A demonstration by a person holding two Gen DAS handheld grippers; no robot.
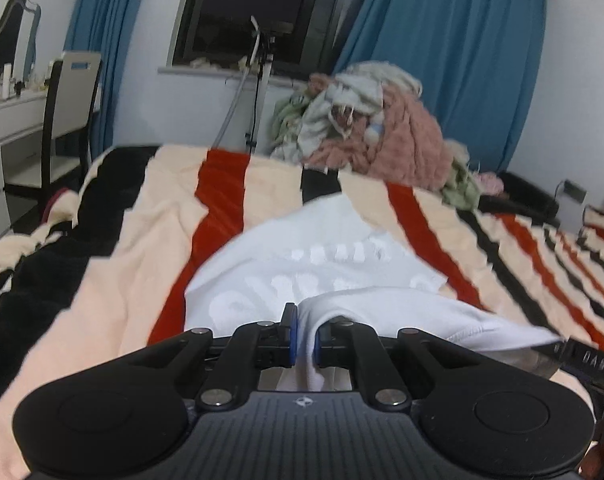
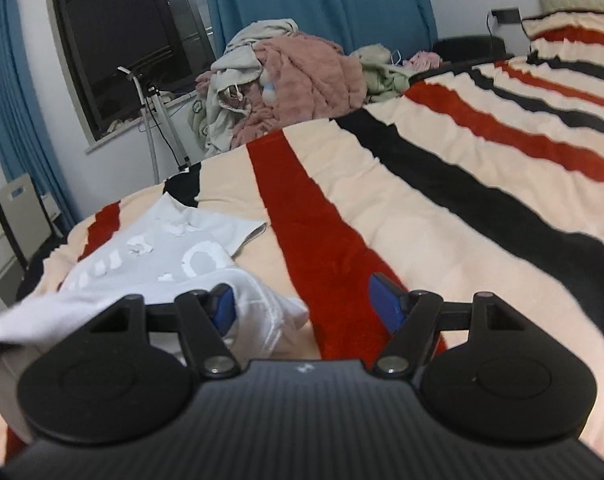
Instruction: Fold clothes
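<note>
Bed [image 1: 134, 248], largest item and reference landmark: covered by a blanket [image 2: 441, 216] striped cream, red and black, running away from both cameras.

Pile of clothes [image 1: 373, 128] at the far edge of the bed: pink, grey-white and pale green pieces heaped together, in front of blue curtains [image 1: 461, 60] and beside a dark window [image 1: 254, 8].

White shirt [image 1: 302, 264] with pale printed lettering: spread flat on the bed's near half, over a red stripe, well apart from the pile. Near hem lifted off the bed and bunched.

Left gripper [image 1: 303, 344]: held low over the near edge of the bed, aimed level toward the pile. Fingers [image 1: 290, 332] drawn almost together, clamped on a fold of the shirt's raised hem; cloth visible running down between the blue pads.

Right gripper [image 2: 307, 308]: held low over the near edge of the bed, to the right of the shirt, tilted slightly. Jaws spread wide, released. Left finger [image 2: 224, 304] touching or just under the bunched corner of the shirt; right finger over the red stripe, gripping nothing.
</note>
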